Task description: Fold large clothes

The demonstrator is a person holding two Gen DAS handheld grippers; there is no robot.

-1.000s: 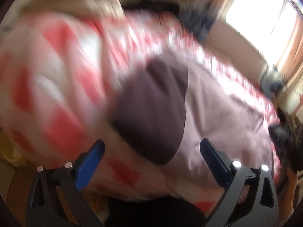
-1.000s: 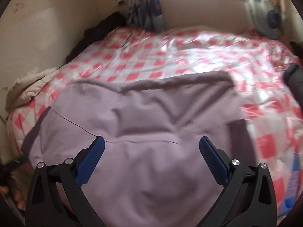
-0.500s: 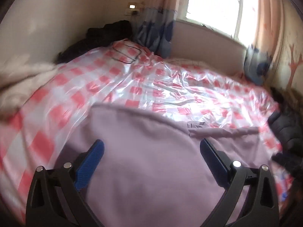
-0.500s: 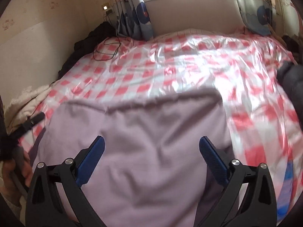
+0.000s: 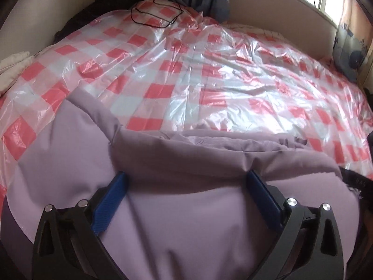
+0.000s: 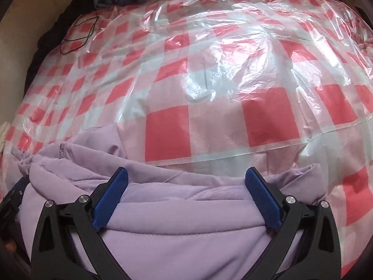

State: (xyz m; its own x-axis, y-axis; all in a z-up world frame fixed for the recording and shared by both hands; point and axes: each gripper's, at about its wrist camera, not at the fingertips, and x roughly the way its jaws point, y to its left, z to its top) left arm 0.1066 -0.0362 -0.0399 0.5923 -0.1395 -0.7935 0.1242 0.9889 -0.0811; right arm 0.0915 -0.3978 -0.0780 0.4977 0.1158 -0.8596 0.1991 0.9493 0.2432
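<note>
L gripper (image 5: 185,183) jaws wide, empty | R gripper (image 6: 186,178) same | lilac garment (image 5: 186,221) on checked sheet (image 6: 209,93) | advise: pinch both hem layers evenly, fold w/o dragging

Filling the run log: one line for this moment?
left claw open | right claw open | lilac jacket on checked plastic sheet
</note>
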